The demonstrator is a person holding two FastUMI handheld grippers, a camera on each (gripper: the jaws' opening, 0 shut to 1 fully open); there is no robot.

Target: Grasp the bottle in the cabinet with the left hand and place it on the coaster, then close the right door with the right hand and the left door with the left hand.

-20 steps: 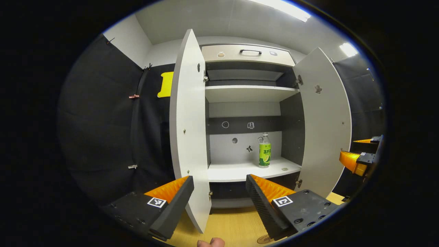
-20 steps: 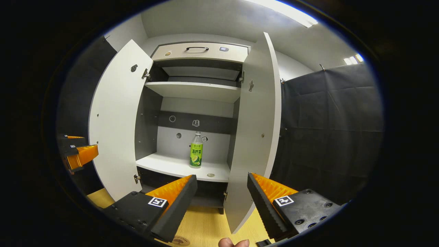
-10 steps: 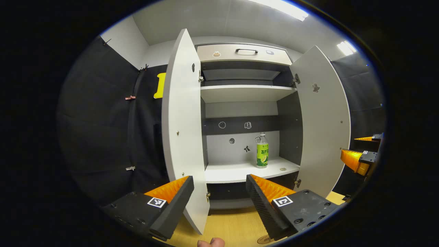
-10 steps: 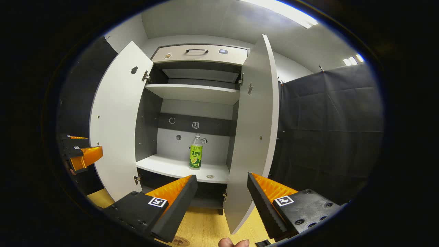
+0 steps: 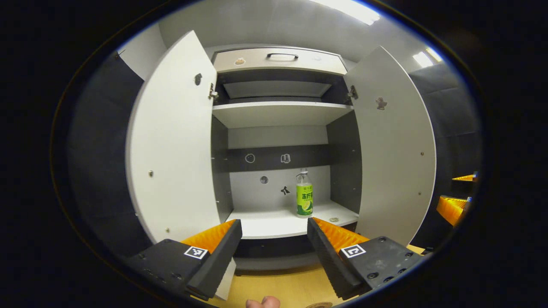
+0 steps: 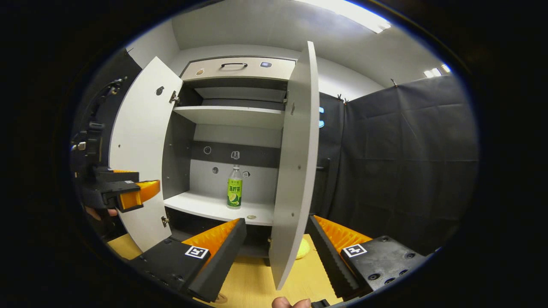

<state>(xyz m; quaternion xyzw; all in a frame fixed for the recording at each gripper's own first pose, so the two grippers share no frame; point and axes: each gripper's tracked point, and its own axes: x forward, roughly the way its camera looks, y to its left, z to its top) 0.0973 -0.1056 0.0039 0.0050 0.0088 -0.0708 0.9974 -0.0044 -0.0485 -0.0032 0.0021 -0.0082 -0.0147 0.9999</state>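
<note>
A green-labelled bottle (image 5: pixel 304 194) (image 6: pixel 234 188) stands upright on the lower shelf (image 5: pixel 274 224) of the white cabinet, right of the middle. Both doors stand open: the left door (image 5: pixel 175 141) (image 6: pixel 137 149) and the right door (image 5: pixel 394 145) (image 6: pixel 295 162), which shows nearly edge-on in the right gripper view. My left gripper (image 5: pixel 274 250) is open, in front of the cabinet's opening and well short of the bottle. In the right gripper view the left gripper (image 6: pixel 128 194) shows beside the left door. My right gripper (image 6: pixel 276 250) is open and straddles the right door's edge from a distance. A coaster's rim (image 5: pixel 319 305) peeks at the bottom.
The cabinet stands on a wooden table (image 6: pixel 257 282). A small round disc (image 5: pixel 333 219) lies on the shelf beside the bottle. An empty upper shelf (image 5: pixel 278 113) and a drawer with a handle (image 5: pixel 281 55) sit above. A yellow object (image 6: pixel 303 248) lies behind the right door.
My left gripper has swung right and now faces the cabinet's opening instead of the left door's edge. The right gripper view has shifted right, so the right door looks thinner.
</note>
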